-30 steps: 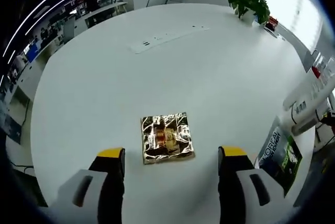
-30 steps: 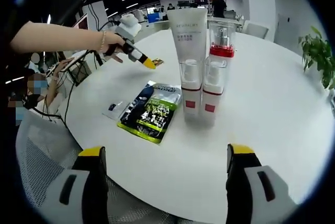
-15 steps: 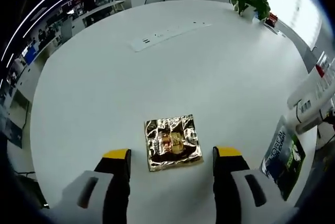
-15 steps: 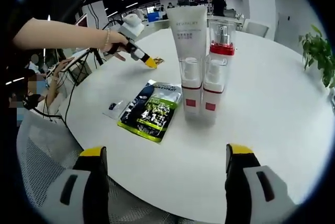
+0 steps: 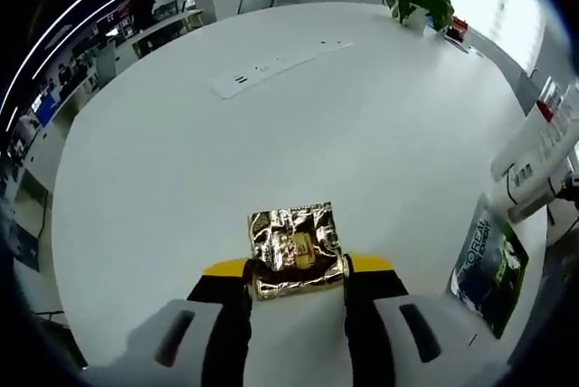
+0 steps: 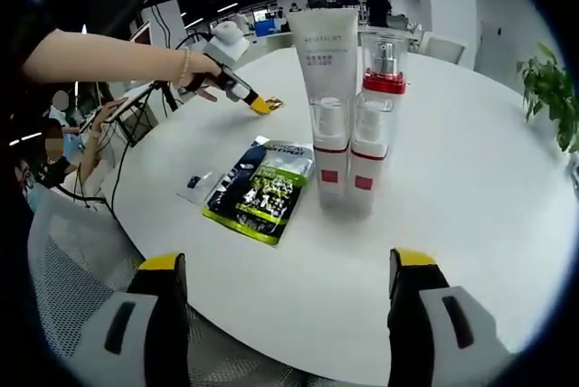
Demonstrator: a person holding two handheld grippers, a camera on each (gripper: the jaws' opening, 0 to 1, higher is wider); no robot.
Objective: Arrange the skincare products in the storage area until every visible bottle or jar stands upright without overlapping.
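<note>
Two yellow-tipped jaws of left gripper pinching crinkled gold foil sachet lying low-centre on round white table. Right gripper hovering wide open, white tube and red-capped pump bottle standing upright at upper centre.

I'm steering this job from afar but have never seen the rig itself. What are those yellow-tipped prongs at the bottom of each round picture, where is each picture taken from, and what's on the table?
No robot arm here: a person holds a two-jaw gripper in each hand, and a fisheye camera on each looks forward along its jaws. The prongs are those jaws.

In the left gripper view, the left gripper has its jaws close against the sides of a gold foil sachet lying flat on the white round table. In the right gripper view that same gripper appears from outside, held in the person's hand.

The right gripper is open, holding nothing. Ahead of it stand a white tube and a red-collared pump bottle, both upright, side by side. A dark green sachet lies flat beside them, with a small clear packet next to it.
</note>
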